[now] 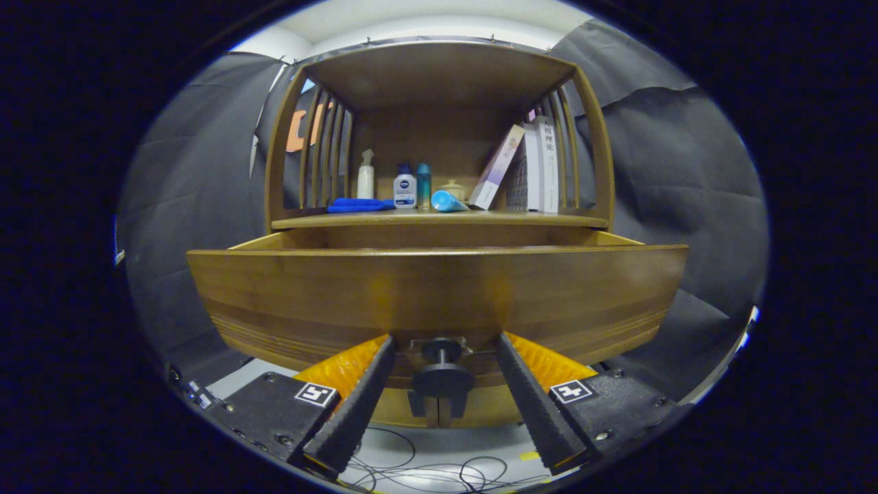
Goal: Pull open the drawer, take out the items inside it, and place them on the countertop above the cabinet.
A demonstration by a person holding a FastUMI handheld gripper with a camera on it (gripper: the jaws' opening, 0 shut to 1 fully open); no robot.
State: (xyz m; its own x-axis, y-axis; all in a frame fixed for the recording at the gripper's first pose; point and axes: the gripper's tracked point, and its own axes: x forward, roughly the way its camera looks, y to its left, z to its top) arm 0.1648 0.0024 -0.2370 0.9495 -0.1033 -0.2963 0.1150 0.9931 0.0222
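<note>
The wooden drawer (439, 288) stands pulled out toward me from the cabinet, its curved front panel close ahead. Its round dark knob (443, 374) sits low on the front, midway between my two fingers. My gripper (444, 343) is open, with a finger on each side of the knob and a gap to each. The inside of the drawer is hidden behind its front panel. Above it runs the countertop (549, 219), a wooden shelf surface under a hutch.
On the countertop stand a white pump bottle (365, 177), a white-and-blue bottle (405, 189), a teal bottle (424, 185), a lying blue tube (447, 201), a folded blue cloth (360, 204), a small lidded pot (454, 188) and leaning books (531, 168). Cables (439, 470) lie on the floor below.
</note>
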